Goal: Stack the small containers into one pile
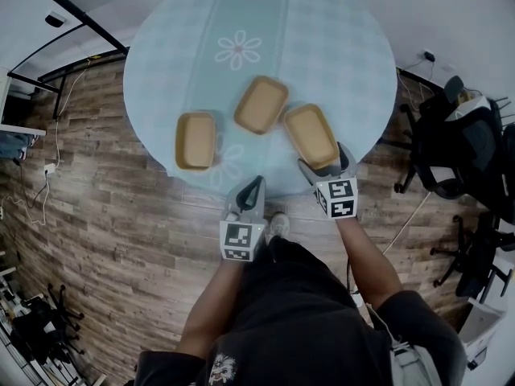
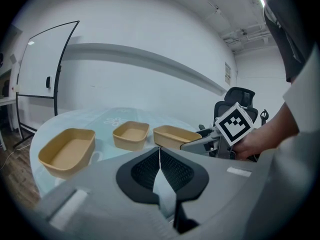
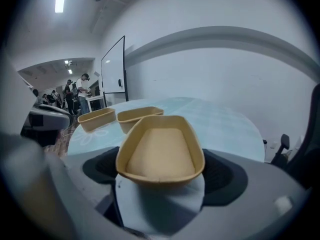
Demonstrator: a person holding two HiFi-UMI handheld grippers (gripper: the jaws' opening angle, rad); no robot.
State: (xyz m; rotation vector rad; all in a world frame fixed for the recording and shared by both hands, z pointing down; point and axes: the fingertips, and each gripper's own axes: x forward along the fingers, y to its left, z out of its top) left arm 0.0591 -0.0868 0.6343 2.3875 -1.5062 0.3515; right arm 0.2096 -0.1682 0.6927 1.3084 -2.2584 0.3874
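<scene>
Three containers lie in a row near the table's (image 1: 338,47) near edge: left container (image 1: 195,140), middle container (image 1: 261,104), right container (image 1: 311,135). The right gripper's (image 1: 326,161) fingers stand apart, flanking the right container's near end. The left gripper's (image 1: 256,185) fingers are together, empty, at the near edge.

Beyond the middle container (image 1: 261,104) the round table (image 1: 338,39) lies bare. A narrow gap separates it from the left container (image 1: 195,140); the right container (image 1: 311,134) nearly touches its corner.
</scene>
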